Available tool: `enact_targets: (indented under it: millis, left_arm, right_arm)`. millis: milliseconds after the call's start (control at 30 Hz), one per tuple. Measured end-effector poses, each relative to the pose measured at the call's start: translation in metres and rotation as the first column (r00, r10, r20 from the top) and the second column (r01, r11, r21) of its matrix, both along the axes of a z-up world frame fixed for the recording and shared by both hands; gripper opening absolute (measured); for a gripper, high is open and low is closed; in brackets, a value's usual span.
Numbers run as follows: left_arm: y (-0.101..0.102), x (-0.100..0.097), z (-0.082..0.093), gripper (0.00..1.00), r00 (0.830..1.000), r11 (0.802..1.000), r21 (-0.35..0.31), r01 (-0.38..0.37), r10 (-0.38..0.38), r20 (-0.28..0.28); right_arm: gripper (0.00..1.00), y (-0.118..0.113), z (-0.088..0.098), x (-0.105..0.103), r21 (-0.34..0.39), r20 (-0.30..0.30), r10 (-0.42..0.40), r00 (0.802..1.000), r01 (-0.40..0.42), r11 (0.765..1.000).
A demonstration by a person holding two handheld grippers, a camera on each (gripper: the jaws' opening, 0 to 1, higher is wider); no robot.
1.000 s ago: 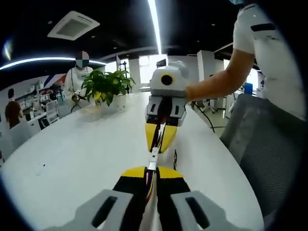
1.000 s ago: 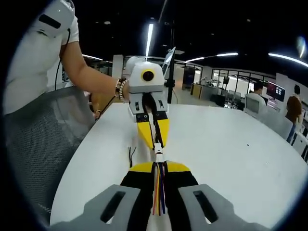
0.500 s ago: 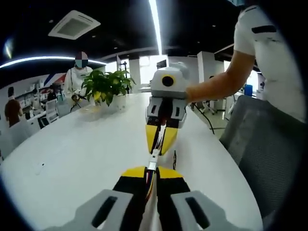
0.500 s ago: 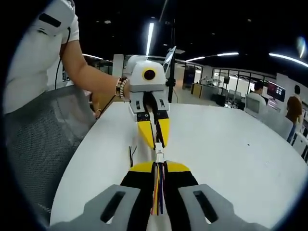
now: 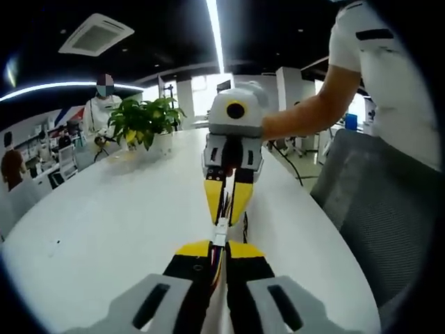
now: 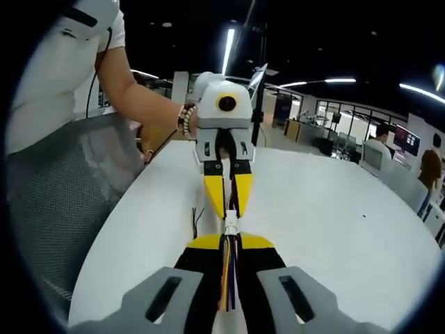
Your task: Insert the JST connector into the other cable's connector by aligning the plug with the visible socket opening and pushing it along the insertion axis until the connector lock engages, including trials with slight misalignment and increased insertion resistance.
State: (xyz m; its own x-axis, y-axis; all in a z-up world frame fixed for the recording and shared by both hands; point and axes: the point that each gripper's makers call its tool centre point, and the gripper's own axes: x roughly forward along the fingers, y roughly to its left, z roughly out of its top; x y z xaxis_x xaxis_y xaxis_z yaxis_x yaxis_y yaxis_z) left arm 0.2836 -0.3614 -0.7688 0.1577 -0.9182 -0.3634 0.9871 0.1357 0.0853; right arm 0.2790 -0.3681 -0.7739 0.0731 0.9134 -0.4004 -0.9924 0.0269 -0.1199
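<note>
Connector: the small white plug [image 6: 231,224] sits between the two claws, held up over the white table [image 6: 334,223]; in the left gripper view the same white joint [image 5: 220,233] shows at the tip of our own jaws.
Cables: our right gripper [image 6: 230,241] is clamped on a bundle of coloured wires [image 6: 229,275] running back between its jaws; our left gripper [image 5: 220,247] is clamped on its own wire bundle [image 5: 216,261] in the same way.
Facing claws: each gripper sees the other head-on, yellow tips pointing at us, with the white pieces meeting nose to nose in the gap.
Alignment: the two cables look to lie on one straight line; we see no obvious tilt, though the parts are too small to be sure.
Step in hand: we judge this to be the insertion itself, the plug at or just inside the socket mouth; whether the lock has caught we cannot tell.
Next move: a steady push straight along the shared line, both grips held firm so the wires do not slip or buckle, with a small correction if it binds.
Loose wire: a short dark cable [image 6: 195,217] lies on the table below the joint.
Surroundings: a potted plant [image 5: 144,122] stands far along the table, and a mesh chair [image 5: 375,209] is beside us.
</note>
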Motion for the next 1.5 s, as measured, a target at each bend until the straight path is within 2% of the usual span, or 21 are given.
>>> enact_targets:
  millis: [133, 200, 267, 600, 967, 1000, 1100, 1267, 1500]
  left_arm:
    - [-0.001, 0.003, 0.002, 0.00, 1.000, 1.000, -0.005, -0.012, 0.012, 0.000]
    - [-0.006, -0.002, 0.004, 0.00, 1.000, 1.000, -0.019, 0.009, -0.009, -0.011]
    - [-0.007, -0.002, -0.001, 0.00, 1.000, 1.000, 0.017, 0.006, -0.006, 0.009]
    - [-0.004, -0.002, -0.001, 0.00, 1.000, 1.000, 0.004, 0.008, -0.008, -0.005]
    - [-0.005, 0.001, -0.006, 0.00, 1.000, 1.000, 0.019, 0.009, -0.009, -0.014]
    - [-0.008, 0.001, -0.004, 0.00, 1.000, 1.000, 0.000, 0.006, -0.006, -0.025]
    - [-0.007, 0.001, -0.010, 0.00, 1.000, 0.999, 0.039, 0.019, -0.018, -0.010]
    - [-0.007, 0.000, -0.013, 0.00, 0.999, 0.999, 0.037, 0.025, -0.024, -0.023]
    - [-0.006, 0.004, -0.016, 0.00, 1.000, 0.999, 0.040, 0.020, -0.019, -0.014]
  right_arm:
    - [0.03, 0.001, 0.002, 0.003, 0.006, 0.006, -0.004, 1.000, 0.004, 1.000]
    - [0.03, 0.004, 0.003, 0.001, 0.012, 0.005, 0.008, 1.000, -0.008, 1.000]
    - [0.03, 0.004, -0.002, 0.002, -0.028, 0.032, 0.014, 0.999, -0.013, 1.000]
    - [0.03, 0.003, -0.002, 0.001, -0.017, 0.003, 0.009, 1.000, -0.009, 1.000]
    - [0.02, 0.002, -0.008, 0.002, -0.032, -0.019, -0.009, 1.000, 0.008, 0.999]
    - [0.02, 0.003, -0.007, 0.002, -0.024, -0.024, -0.008, 1.000, 0.008, 1.000]
    - [0.02, 0.003, -0.014, 0.001, -0.054, -0.018, -0.001, 1.000, 0.000, 0.999]
    - [0.02, 0.002, -0.016, 0.000, -0.050, -0.029, -0.001, 1.000, -0.001, 0.999]
    - [0.03, 0.001, -0.018, 0.004, -0.046, -0.015, -0.001, 1.000, 0.000, 0.999]
